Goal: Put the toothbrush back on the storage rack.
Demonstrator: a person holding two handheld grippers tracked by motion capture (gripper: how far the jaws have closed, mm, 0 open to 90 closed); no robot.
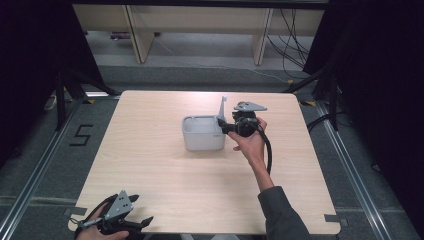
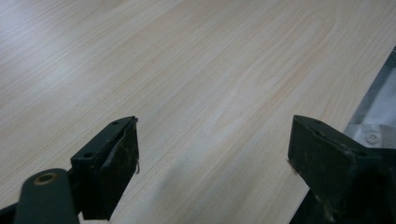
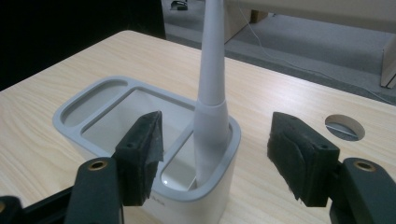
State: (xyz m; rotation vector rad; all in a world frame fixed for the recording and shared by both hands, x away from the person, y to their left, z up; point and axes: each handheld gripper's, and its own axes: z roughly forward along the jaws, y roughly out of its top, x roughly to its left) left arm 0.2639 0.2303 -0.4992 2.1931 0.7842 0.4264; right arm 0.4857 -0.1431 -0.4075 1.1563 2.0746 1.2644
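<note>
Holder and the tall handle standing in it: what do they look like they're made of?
Holder: likely moulded plastic, pale grey, matte with rounded edges and a soft sheen. Tall handle: probably plastic too, smooth white-grey, seamless taper with a collar line. Neither shows metal glint.

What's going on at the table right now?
The right tongs are open at the grey caddy, their jaws on either side of the white utensil standing upright in its end slot, not yet gripping it. The left tongs wait open over the table's near edge.
</note>
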